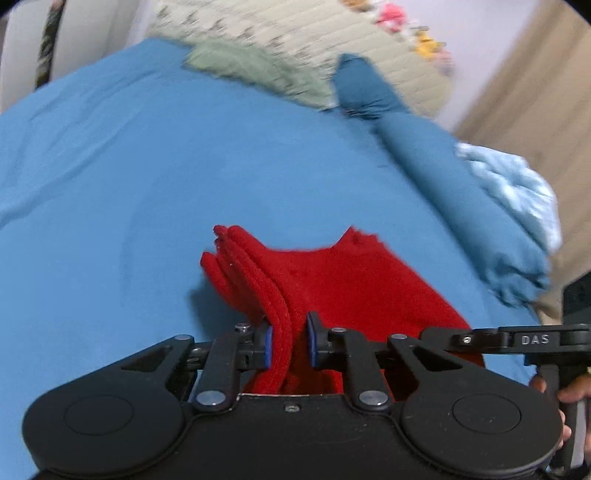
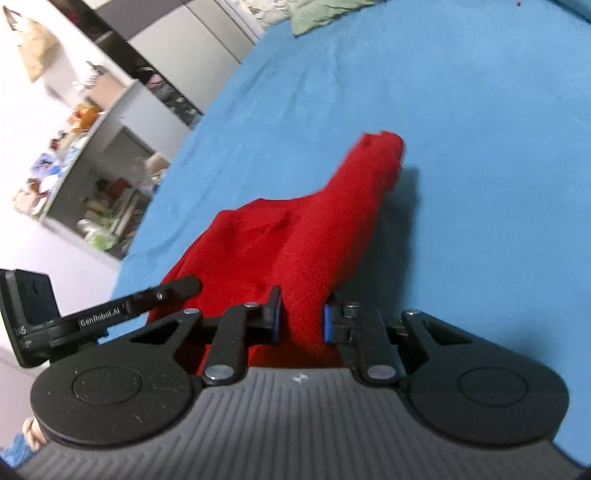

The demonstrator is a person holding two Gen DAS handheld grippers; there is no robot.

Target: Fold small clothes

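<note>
A red knitted garment [image 1: 332, 288], partly folded, lies on a blue bedsheet [image 1: 129, 177] and is gripped at two places. In the left wrist view, the black left gripper [image 1: 290, 343] fills the lower frame, its blue-padded fingers [image 1: 269, 347] pinching a thick, layered edge of the red knit that runs up between them; the cloth's stacked folds fan toward the centre of the frame. At lower right of that view, the fingers of a hand [image 1: 565, 391] curl round the handle of the second tool.

In the right wrist view, the black right gripper [image 2: 301, 321] likewise pinches the garment, a bunched ridge of red fabric rising from between its blue pads [image 2: 327, 325] toward the upper centre, with its far end raised over the sheet and casting a shadow to the right. Both tools angle downward at the bed.

At the left of this view stands a grey open shelf unit [image 2: 99, 173]; its compartments hold jumbled small items, too blurred to identify with confidence.

At the top of the left view lie a green cloth [image 1: 251, 70] and a pale quilted blanket [image 1: 314, 33]; a pale blue bundle [image 1: 517, 184] sits at right.
</note>
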